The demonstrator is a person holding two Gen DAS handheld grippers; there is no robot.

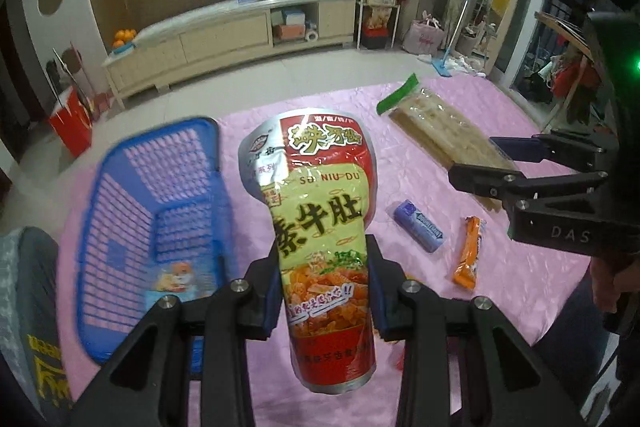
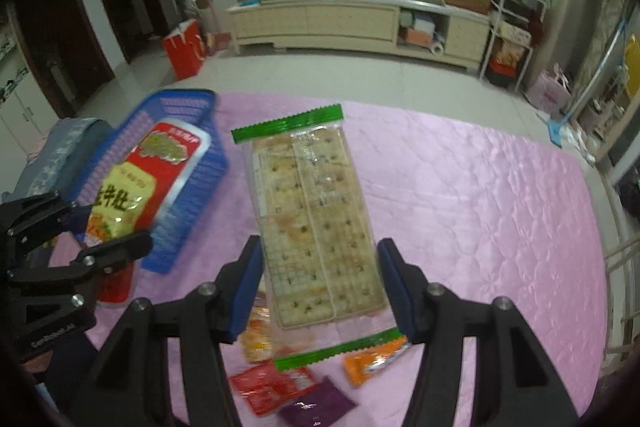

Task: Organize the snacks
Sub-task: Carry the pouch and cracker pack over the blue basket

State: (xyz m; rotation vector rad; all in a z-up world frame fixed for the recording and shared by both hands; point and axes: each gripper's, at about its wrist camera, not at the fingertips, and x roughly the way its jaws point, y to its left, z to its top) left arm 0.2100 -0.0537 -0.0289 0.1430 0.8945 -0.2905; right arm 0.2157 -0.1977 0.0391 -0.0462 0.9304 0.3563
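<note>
My left gripper [image 1: 324, 267] is shut on a tall red and yellow snack bag [image 1: 316, 211], which it holds upright above the pink table beside the blue plastic basket [image 1: 152, 211]. The right wrist view shows the same bag [image 2: 140, 183] in front of the basket [image 2: 192, 195]. My right gripper [image 2: 320, 259] is shut on a clear cracker pack with green ends [image 2: 316, 211], lifted off the cloth. From the left wrist camera, that cracker pack [image 1: 436, 131] sits in the right gripper [image 1: 476, 161] at the right.
A purple gum pack [image 1: 420, 227] and an orange packet [image 1: 468, 255] lie on the pink cloth [image 2: 480, 227]. Under the crackers lie a red packet [image 2: 268, 387], a purple one [image 2: 316, 407] and an orange one [image 2: 372, 359]. A small packet [image 1: 176, 279] is in the basket.
</note>
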